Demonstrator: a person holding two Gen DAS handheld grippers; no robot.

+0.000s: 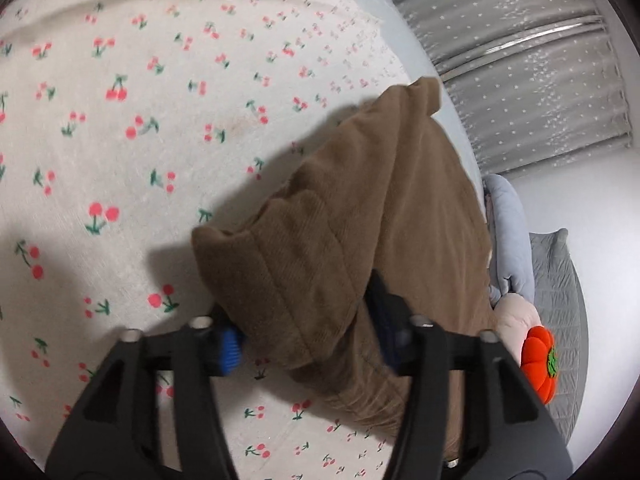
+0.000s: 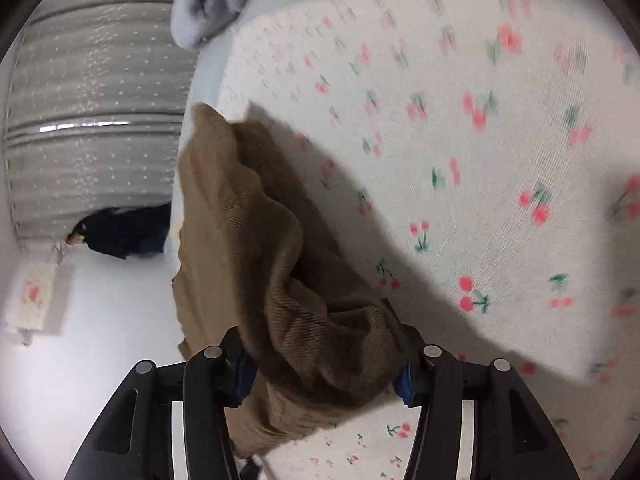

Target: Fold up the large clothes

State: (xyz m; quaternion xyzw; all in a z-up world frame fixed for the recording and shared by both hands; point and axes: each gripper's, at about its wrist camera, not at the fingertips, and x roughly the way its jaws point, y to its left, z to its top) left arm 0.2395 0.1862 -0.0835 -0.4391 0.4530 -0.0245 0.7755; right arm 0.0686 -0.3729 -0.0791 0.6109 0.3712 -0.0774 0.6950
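Observation:
A brown corduroy garment hangs over a bed covered with a white cherry-print sheet. My left gripper is shut on a bunched edge of the garment, which fills the gap between the blue-padded fingers. In the right wrist view the same brown garment drapes down by the bed's edge, and my right gripper is shut on a thick fold of it. The cherry sheet lies below and to the right. The fingertips of both grippers are mostly hidden by cloth.
A grey star-patterned curtain hangs beyond the bed. An orange pumpkin plush, a beige cushion and a grey quilted pillow lie at the bed's right side. A light-blue cloth and a dark garment lie near the bed edge.

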